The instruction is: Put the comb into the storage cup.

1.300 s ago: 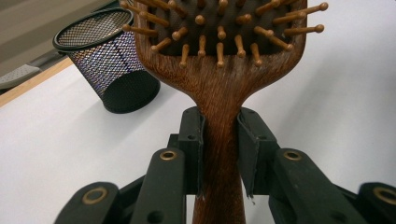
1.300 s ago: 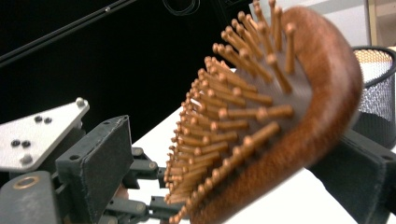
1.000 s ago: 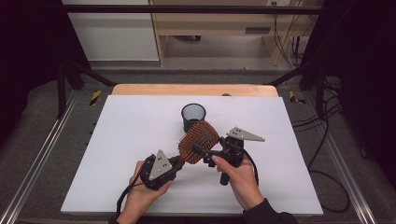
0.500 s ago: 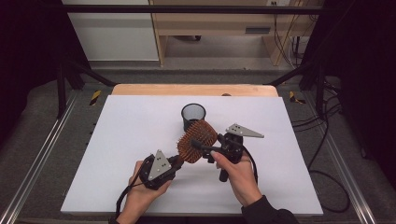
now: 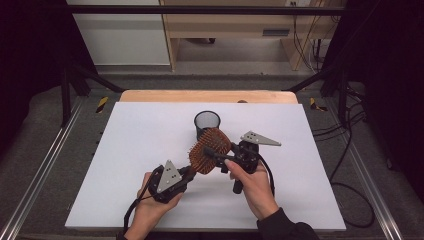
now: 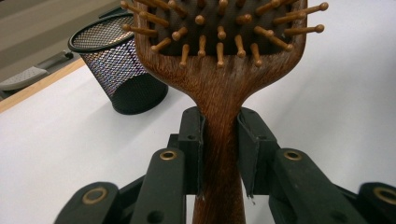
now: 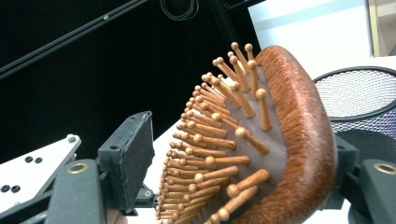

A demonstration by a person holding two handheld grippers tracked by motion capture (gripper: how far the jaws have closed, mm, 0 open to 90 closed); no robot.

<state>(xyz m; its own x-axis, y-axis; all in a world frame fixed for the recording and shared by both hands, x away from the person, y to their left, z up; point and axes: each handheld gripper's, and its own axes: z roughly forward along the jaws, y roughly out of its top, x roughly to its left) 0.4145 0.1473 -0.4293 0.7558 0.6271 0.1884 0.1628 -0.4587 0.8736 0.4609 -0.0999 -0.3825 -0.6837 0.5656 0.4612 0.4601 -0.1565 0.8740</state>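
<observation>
From the high view, the wooden hairbrush (image 5: 210,150) hangs above the white table (image 5: 125,150), between the left gripper (image 5: 186,175) and right gripper (image 5: 220,159), beside the mesh cup (image 5: 206,123).

In the left gripper view the jaws clamp the handle.

In the right gripper view the jaws — just closing — straddle the brush head (image 7: 261,140); one pad stands off the bristles.

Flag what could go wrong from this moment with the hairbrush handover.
The right gripper has been closing around the hairbrush head; one of its fingers faces the bristles, so it may grip poorly or bend them. If the left gripper lets go of the handle early, the brush could fall near the mesh cup.
</observation>
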